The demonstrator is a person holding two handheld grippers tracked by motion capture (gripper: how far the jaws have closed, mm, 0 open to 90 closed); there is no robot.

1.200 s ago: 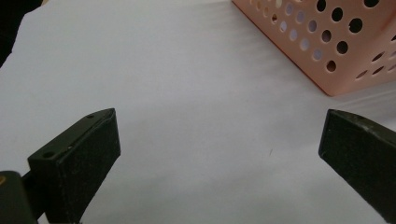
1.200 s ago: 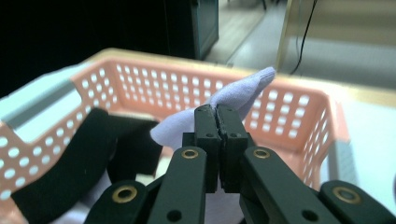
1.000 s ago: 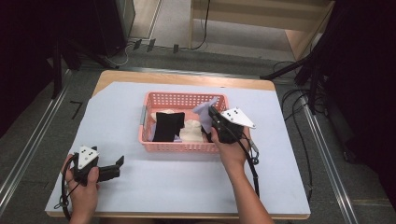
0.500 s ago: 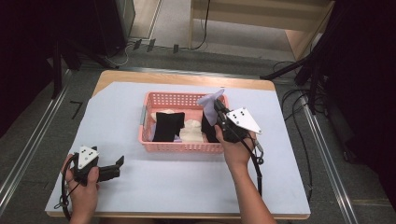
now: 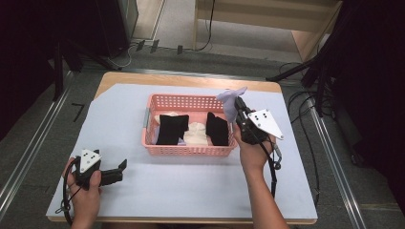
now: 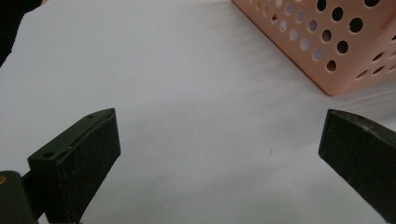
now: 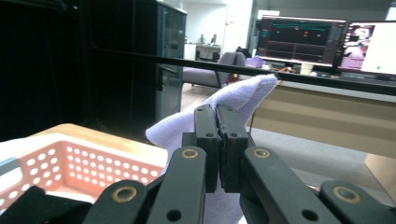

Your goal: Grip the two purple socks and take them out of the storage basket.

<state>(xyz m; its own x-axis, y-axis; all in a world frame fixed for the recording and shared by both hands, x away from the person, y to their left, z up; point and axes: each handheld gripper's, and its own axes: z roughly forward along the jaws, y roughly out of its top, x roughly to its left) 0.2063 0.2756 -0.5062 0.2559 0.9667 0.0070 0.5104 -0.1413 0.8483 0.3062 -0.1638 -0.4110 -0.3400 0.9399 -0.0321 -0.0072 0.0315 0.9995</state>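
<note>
One pink basket point(image 5: 191, 149) sits mid-table, holding two black socks point(image 5: 172, 128), a cream one point(image 5: 196, 133) and another pale one at its left end. One lavender sock point(image 5: 230, 101) is clamped in the right gripper point(image 5: 237, 106) above the basket's right end, long axis upright, top tilted left. The left gripper point(image 5: 122, 167), jaws apart, rests near the table's front-left corner.

Lavender sock point(image 5: 230, 101), pink perforated basket point(image 5: 188, 148), black socks point(image 5: 171, 129) on white sheet point(image 5: 191, 181)

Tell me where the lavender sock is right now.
In the high view, the lavender sock hangs clamped in the right gripper, just above the pink basket's right end.
</note>
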